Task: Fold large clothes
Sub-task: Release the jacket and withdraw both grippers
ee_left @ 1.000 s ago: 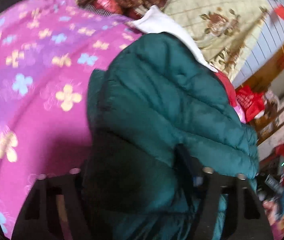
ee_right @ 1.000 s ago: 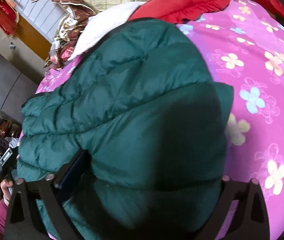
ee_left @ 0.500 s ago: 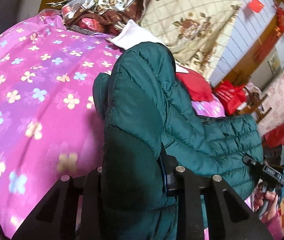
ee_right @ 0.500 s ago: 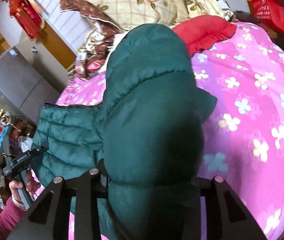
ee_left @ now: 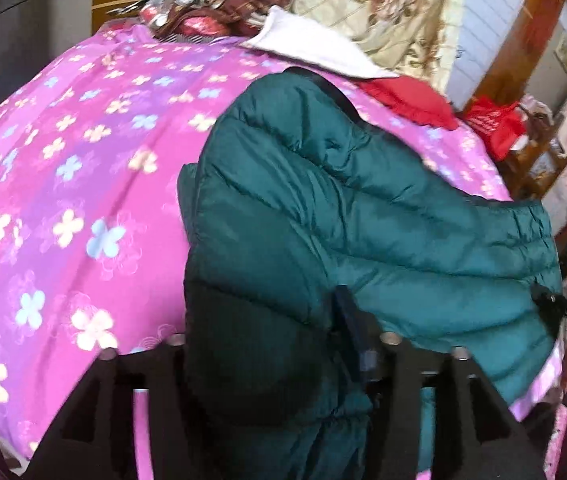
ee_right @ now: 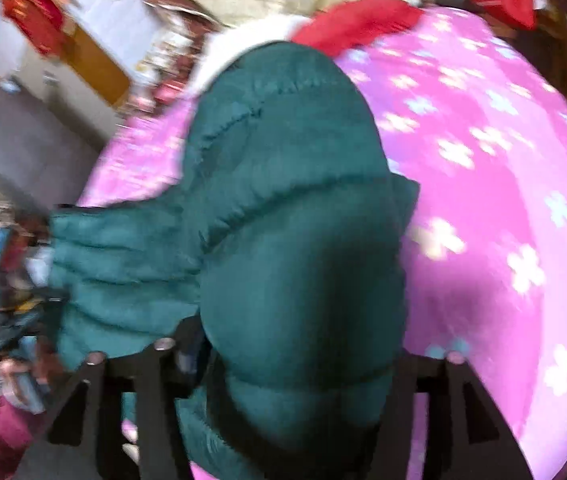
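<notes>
Green puffer jacket (ee_left: 323, 208) bulges between each tool's closed-in fingers, gripped by both.

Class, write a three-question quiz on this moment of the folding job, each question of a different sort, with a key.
1. True or false: the green puffer jacket lies on a plain white sheet.
2. What sits between the fingers of the left claw? A) the jacket B) the red pillow C) nothing
3. Fill in: the bedspread is pink with a ____ pattern.

Key: 1 false; 2 A; 3 flower.
</notes>
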`<act>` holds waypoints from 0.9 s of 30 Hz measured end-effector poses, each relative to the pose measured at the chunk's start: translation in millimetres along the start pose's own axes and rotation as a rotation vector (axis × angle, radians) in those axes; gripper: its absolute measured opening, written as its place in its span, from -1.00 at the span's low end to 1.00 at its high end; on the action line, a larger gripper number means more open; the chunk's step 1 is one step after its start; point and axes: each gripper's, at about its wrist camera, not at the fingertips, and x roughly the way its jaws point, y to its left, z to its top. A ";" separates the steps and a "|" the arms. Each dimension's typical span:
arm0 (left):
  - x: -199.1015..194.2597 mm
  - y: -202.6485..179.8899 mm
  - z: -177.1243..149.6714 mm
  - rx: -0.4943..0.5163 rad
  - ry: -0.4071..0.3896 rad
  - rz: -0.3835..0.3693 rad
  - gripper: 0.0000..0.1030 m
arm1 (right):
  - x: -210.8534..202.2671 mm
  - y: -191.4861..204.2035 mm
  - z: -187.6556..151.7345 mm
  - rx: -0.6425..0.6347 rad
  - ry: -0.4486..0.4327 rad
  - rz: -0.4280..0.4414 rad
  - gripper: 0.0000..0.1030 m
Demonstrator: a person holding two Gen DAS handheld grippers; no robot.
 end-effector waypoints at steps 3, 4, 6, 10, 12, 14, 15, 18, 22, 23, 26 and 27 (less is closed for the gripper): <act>0.6 5.3 -5.0 -0.028 -0.033 0.052 -0.03 | 18.9 -4.8 -8.3 -0.018 0.000 -0.084 0.58; -2.8 4.1 -5.2 -0.026 -0.041 0.067 -0.03 | 18.2 -5.2 -10.4 -0.007 -0.017 -0.094 0.59; -14.3 -0.8 -5.6 -0.009 -0.060 0.118 -0.03 | 11.5 -2.6 -10.0 0.006 -0.026 -0.120 0.59; -45.5 -14.3 -8.4 0.028 -0.126 0.202 -0.03 | -24.1 6.5 -21.4 -0.017 -0.082 -0.205 0.61; -57.3 -23.2 -10.0 0.056 -0.157 0.238 -0.03 | -47.6 19.6 -30.1 -0.043 -0.131 -0.231 0.61; -65.8 -32.5 -12.2 0.070 -0.183 0.261 -0.03 | -67.1 30.5 -35.9 -0.058 -0.171 -0.239 0.62; -69.4 -37.1 -13.7 0.073 -0.198 0.262 -0.03 | -74.7 36.1 -39.5 -0.061 -0.185 -0.230 0.63; -77.2 -47.2 -17.6 0.076 -0.219 0.253 -0.03 | -86.6 53.6 -46.3 -0.080 -0.207 -0.195 0.65; -81.8 -65.1 -23.3 0.090 -0.218 0.239 -0.03 | -88.9 75.1 -55.5 -0.106 -0.216 -0.160 0.66; -81.9 -68.9 -25.5 0.092 -0.219 0.236 -0.03 | -87.2 81.1 -59.4 -0.111 -0.213 -0.148 0.66; -84.2 -80.2 -32.3 0.097 -0.225 0.230 -0.03 | -81.9 95.1 -69.6 -0.119 -0.218 -0.117 0.66; -84.6 -83.2 -34.4 0.098 -0.228 0.226 -0.03 | -79.8 99.4 -72.7 -0.122 -0.222 -0.110 0.66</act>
